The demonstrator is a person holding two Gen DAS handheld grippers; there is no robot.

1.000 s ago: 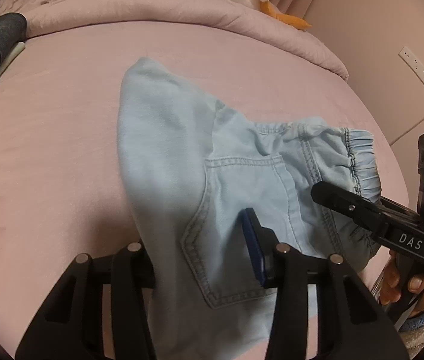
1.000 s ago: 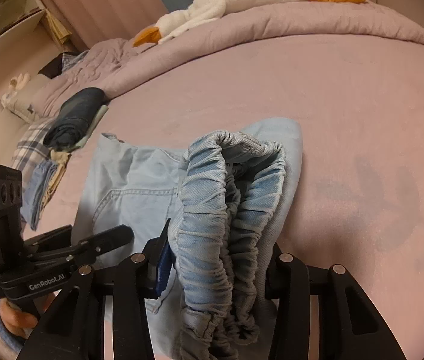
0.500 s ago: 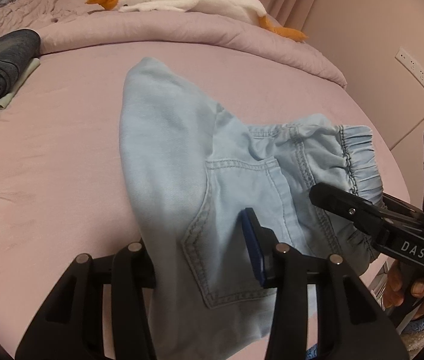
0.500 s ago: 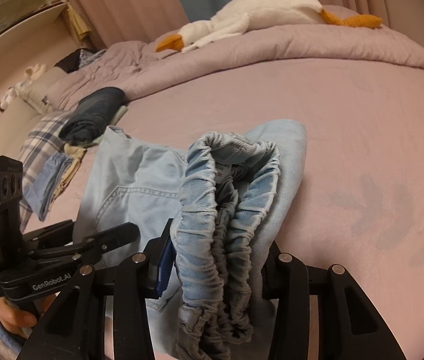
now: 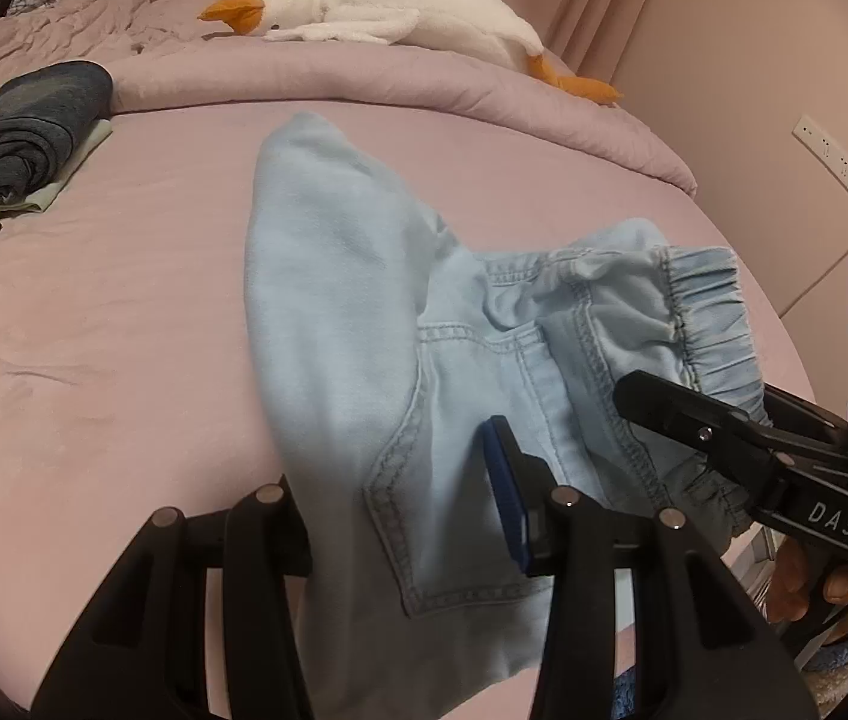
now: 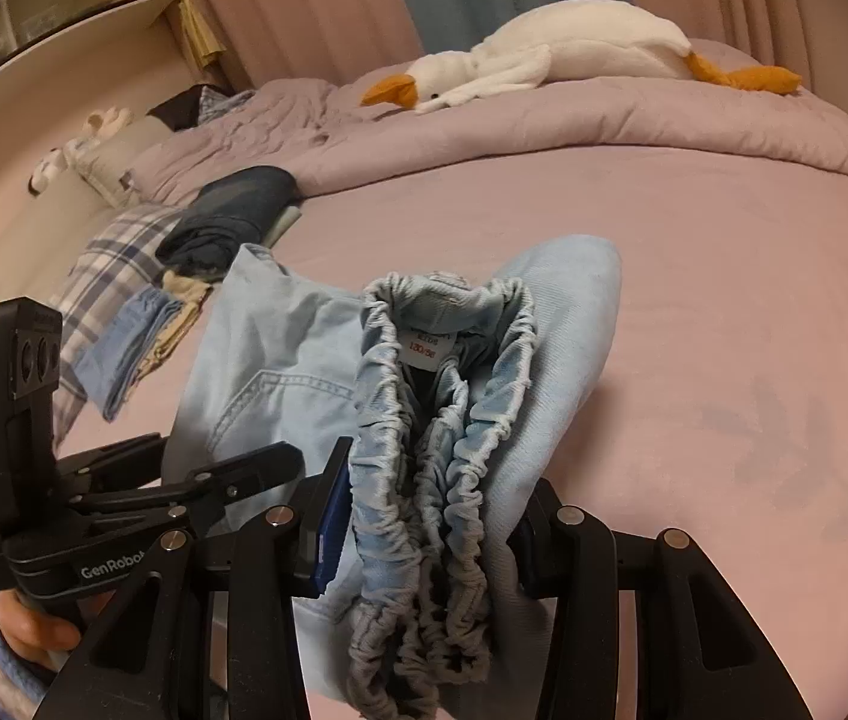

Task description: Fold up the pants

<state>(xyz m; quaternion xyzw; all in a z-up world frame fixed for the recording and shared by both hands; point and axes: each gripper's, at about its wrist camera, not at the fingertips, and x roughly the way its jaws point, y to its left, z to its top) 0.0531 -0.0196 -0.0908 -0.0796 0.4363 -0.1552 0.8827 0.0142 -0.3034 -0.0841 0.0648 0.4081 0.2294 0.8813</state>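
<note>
Pants point(image 5: 364, 330), frame centre: both hand-held grippers, left point(image 5: 412, 516) and right point(image 6: 424, 516), clamped on; bunched waistband point(image 6: 442, 420) may slip, skewing fold.

We see pants point(image 5: 352, 312) of soft matt pale denim w/ ribbed elastic waistband point(image 6: 424, 480). Grippers: matt black plastic, shiny metal pins; far plush goose point(image 5: 400, 12) looks fleecy, bedsheet point(image 5: 94, 360) smooth matt cloth.

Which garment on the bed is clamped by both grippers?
The light blue pants, held by left gripper and right gripper; the dark rolled garment lies untouched.
</note>
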